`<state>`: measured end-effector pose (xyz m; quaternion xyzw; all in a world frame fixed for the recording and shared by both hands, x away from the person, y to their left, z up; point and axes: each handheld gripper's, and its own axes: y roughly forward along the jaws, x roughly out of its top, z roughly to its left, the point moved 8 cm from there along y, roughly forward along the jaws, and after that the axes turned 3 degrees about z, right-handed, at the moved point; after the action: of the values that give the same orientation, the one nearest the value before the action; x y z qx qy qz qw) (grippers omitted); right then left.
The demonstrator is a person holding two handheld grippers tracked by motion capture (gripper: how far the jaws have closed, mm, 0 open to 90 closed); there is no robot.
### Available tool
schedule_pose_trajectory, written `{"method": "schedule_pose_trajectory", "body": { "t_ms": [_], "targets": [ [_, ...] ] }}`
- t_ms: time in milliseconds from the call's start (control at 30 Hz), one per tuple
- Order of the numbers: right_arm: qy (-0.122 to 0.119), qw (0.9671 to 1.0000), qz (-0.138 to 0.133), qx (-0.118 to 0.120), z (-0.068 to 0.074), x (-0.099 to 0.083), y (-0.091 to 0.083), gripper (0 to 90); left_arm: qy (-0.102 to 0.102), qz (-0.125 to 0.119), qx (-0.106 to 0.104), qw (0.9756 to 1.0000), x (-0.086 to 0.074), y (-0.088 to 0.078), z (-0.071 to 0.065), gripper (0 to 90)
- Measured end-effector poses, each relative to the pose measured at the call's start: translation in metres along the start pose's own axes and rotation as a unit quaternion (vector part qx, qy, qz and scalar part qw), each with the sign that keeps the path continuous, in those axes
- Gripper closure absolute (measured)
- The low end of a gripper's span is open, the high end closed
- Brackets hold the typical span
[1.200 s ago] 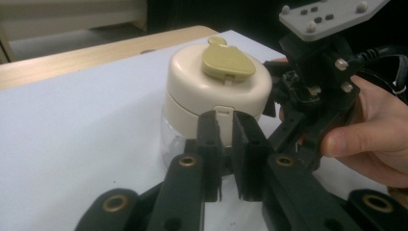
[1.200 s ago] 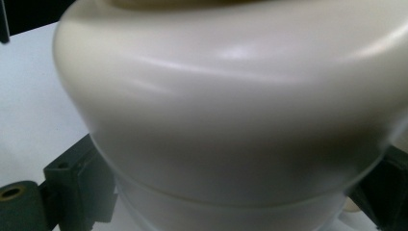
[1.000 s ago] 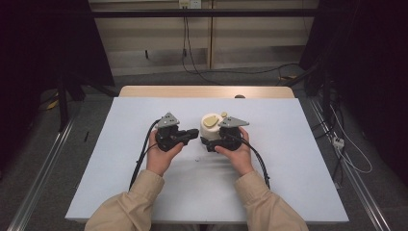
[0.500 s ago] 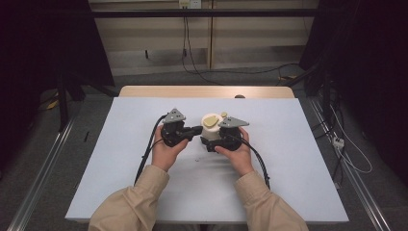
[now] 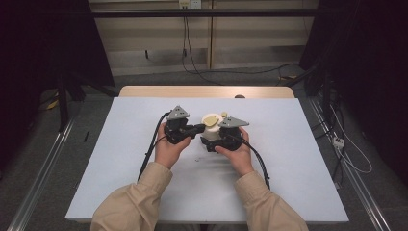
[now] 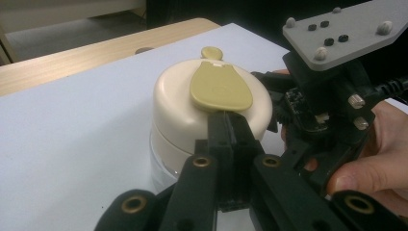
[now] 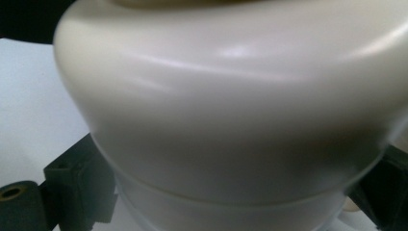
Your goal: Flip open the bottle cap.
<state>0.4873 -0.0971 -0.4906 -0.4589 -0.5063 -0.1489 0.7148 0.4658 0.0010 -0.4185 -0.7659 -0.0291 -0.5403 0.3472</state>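
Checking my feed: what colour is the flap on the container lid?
Mustard yellow flap, clearest in the left gripper view.

A white-topped desk (image 5: 298, 159) with a bare wooden far edge stands on grey floor (image 5: 43, 159); cables (image 5: 231, 71) trail by the pale far wall (image 5: 149, 38).

A white worktop (image 5: 120, 168) carries a cream jar (image 5: 210, 123) with a yellowish lid tab. The left gripper (image 5: 197, 129) reaches its jaws to the jar's left side; the right gripper (image 5: 208, 141) sits just near of the jar.
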Motion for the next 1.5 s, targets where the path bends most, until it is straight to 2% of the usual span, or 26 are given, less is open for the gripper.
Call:
{"method": "schedule_pose_trajectory", "body": {
  "t_ms": [800, 1500],
  "targets": [
    [0.0, 1.0, 0.0, -0.001, 0.0, 0.0, 0.0, 3.8, 0.0, -0.004, 0.006, 1.0, 0.008, 0.0, -0.001, 90.0],
    [0.003, 1.0, -0.001, -0.001, 0.0, 0.0, 0.0, 3.8, -0.004, -0.014, 0.005, 0.9999, 0.021, -0.001, -0.001, 90.0]
  ]
}}
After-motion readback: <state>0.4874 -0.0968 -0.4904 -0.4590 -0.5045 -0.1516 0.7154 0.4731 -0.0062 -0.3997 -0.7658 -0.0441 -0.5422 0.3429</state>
